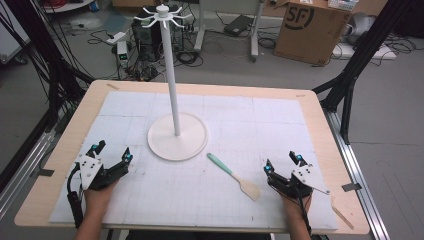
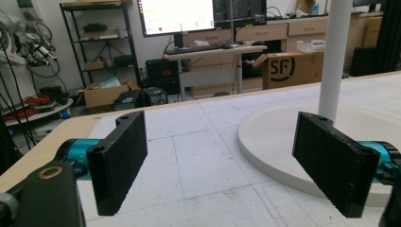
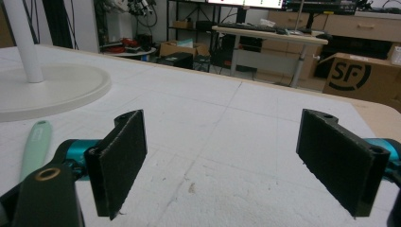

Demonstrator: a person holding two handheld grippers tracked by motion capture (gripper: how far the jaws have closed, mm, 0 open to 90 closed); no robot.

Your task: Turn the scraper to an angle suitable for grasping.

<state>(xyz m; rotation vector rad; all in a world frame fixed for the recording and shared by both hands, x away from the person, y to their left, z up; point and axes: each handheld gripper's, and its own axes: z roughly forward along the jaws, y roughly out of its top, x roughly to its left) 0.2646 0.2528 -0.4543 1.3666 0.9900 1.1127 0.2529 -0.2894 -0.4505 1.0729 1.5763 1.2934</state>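
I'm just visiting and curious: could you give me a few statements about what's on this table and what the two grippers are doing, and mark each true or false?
1. The spatula lies flat on the mat. True.
2. The right gripper holds the spatula. False: it is open, beside the spatula.
3. The left gripper is open. True.
4. The white stand has tipped over. False: it stands upright.
5. The spatula hangs from the stand. False: it lies on the mat.

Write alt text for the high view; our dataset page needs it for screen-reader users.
A spatula with a mint-green handle and wooden blade lies on a white gridded mat, between two open hand-held grippers: the left hand-held gripper and the right hand-held gripper. Behind it stands a white hook stand on a round base.
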